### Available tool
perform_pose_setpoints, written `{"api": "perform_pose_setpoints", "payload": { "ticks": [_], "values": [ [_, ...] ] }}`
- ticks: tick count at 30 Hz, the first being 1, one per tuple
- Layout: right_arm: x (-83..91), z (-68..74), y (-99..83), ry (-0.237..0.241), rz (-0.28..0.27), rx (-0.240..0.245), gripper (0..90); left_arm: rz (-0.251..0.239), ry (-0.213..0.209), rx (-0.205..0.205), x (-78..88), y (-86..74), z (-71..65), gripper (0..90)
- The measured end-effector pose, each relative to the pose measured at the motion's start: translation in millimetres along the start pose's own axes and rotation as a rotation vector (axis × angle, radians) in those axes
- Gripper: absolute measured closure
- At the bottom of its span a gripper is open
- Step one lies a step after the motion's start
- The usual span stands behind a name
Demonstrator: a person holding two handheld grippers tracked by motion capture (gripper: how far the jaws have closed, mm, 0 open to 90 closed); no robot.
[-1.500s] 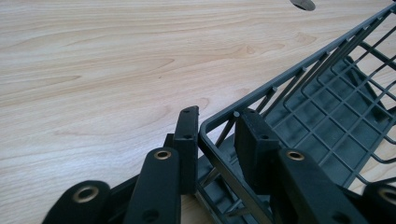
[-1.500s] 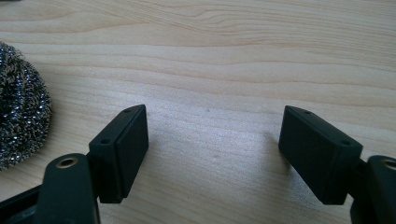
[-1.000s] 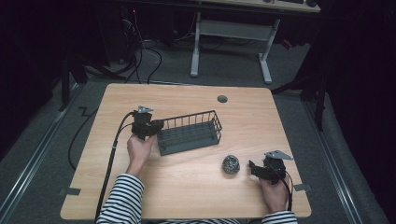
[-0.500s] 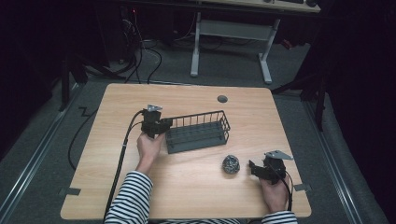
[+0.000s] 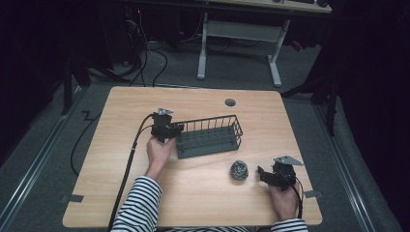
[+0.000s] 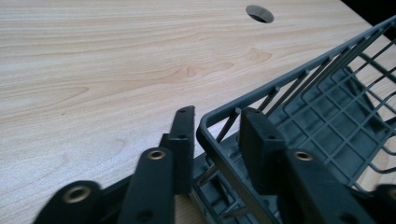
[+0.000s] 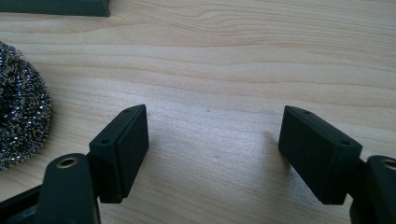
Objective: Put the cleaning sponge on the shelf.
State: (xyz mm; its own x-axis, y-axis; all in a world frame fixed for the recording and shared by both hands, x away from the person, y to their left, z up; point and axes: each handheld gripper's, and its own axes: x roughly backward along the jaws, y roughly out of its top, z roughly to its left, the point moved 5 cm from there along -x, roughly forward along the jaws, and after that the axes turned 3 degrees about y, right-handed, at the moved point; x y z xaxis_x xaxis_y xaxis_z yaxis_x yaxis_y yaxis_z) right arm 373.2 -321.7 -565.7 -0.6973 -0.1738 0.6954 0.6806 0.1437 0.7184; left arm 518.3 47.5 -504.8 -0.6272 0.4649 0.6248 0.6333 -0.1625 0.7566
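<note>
From the high view, a grey wire basket (image 5: 209, 136) is seen near the middle of the wooden table (image 5: 121, 111), its long side running left to right. The left gripper (image 5: 170, 131) is held at the basket's left end, with the hand (image 5: 159, 151) behind it on the near side and its cable (image 5: 126, 169) trailing toward the near edge. A steel-wool scourer (image 5: 239, 170) lies on the bare wood nearer the person and to the right of the basket, apart from it. The right gripper (image 5: 261, 173) rests just right of the scourer, pointing left at it — no contact between the two can be made out. A round cable hole (image 5: 230, 102) is set in the tabletop beyond the basket.

In the left gripper view, the basket (image 6: 327, 116) rim at the corner is straddled by the two black jaws: one jaw stands outside the wire wall, the other inside. The jaws have just been opening, and a visible gap is left between each pad and the wire, so the rim sits between them without being pinched. The basket's slatted floor is seen to the right, and the cable hole (image 6: 259, 13) far off on the table (image 6: 93, 70).

In the right gripper view, the jaws are spread wide over bare table (image 7: 233, 60) with nothing between them. The scourer (image 7: 21, 102) lies at the left edge — just beside the left jaw, outside the gap. A dark strip of the basket (image 7: 56, 6) base shows at the top left.
</note>
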Motion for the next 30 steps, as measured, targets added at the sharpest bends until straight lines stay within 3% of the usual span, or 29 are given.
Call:
{"api": "perform_pose_setpoints", "payload": {
  "ticks": [3, 7, 13, 16, 18, 23, 30],
  "values": [
    [0.0, -0.1, 0.0, 0.001, 0.000, 0.003, 24.5, 0.005, -0.015, 0.011, -0.1, -4.2, 4.4, 40.5],
    [0.0, -0.1, 0.0, 0.001, 0.000, 0.003, 24.5, -0.023, -0.033, 0.020, 7.5, -4.5, 9.3, 31.0],
    [0.0, -0.1, 0.0, 0.001, 0.000, 0.002, 24.5, -0.060, -0.038, 0.013, 23.0, -1.2, 13.5, 29.3],
    [0.0, -0.1, 0.0, 0.001, 0.000, 0.002, 24.5, -0.081, -0.013, -0.026, 32.4, -2.6, 18.0, 29.3],
    [-0.1, -0.1, 0.1, 0.001, -0.001, 0.004, 24.5, -0.089, -0.025, -0.028, 35.6, -3.4, 19.4, 28.2],
    [-0.1, -0.2, 0.1, 0.001, -0.001, 0.004, 24.5, -0.134, -0.029, -0.043, 59.0, -6.7, 27.0, 28.6],
    [-0.1, -0.1, 0.1, 0.001, -0.001, 0.003, 24.5, -0.120, -0.041, -0.042, 74.0, -14.6, 36.9, 28.6]
  ]
}}
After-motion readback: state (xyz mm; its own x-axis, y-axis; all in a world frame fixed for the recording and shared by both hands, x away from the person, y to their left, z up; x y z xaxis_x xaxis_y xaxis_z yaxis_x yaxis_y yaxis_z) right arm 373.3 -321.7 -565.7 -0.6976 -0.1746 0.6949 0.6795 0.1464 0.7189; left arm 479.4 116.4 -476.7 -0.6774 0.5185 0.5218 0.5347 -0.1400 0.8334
